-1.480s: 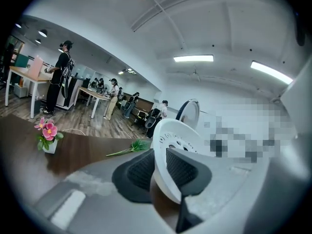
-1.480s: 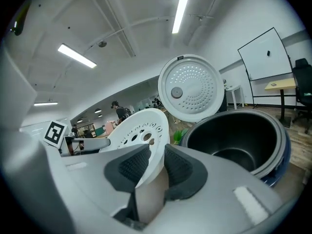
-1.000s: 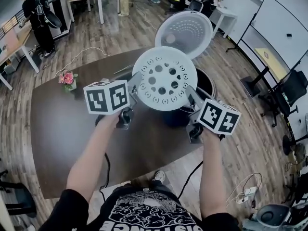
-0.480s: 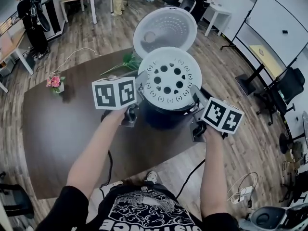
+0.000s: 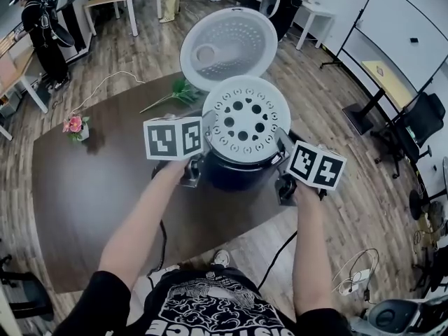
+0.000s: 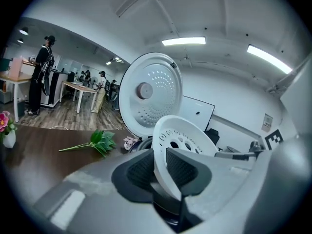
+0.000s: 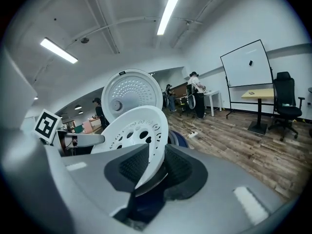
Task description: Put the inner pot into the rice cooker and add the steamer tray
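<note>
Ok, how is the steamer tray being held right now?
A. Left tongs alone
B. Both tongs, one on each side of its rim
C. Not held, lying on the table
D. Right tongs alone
B: the left tongs and the right tongs each clamp the rim of the steamer tray on opposite sides, above the open rice cooker.

The head view looks steeply down from above the person onto the table, far enough off to take in the whole steamer tray. The left gripper view and the right gripper view sit low, just behind their own jaws and close against the tray's rim, facing roughly toward each other across it. All three views share the tray and the raised rice cooker lid.
</note>
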Available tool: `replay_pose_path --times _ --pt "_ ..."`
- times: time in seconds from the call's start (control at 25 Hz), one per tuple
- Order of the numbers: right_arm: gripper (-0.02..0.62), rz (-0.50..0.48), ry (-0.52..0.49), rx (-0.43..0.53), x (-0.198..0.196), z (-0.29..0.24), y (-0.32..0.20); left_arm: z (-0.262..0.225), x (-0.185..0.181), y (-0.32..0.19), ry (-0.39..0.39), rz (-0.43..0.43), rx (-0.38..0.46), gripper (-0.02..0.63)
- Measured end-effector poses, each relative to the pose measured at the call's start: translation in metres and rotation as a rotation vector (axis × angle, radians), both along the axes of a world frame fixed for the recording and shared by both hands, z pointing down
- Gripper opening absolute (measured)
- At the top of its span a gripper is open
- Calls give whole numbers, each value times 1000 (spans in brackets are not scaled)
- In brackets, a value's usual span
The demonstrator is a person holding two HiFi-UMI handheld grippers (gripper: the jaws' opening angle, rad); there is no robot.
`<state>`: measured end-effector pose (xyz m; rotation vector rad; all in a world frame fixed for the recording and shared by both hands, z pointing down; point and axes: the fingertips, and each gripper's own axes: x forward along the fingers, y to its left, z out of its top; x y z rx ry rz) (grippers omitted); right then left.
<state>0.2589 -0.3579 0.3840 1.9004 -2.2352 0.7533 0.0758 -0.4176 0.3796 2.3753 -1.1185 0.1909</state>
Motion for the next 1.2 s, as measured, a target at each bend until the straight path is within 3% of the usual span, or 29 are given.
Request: replay_pose_path --times 0.8,1.2 --pt "141 25 193 -50 -6 19 -9 34 -1 -5 -165 37 13 115" --pt "149 21 240 -32 -9 19 -5 32 -2 1 -150 46 15 144"
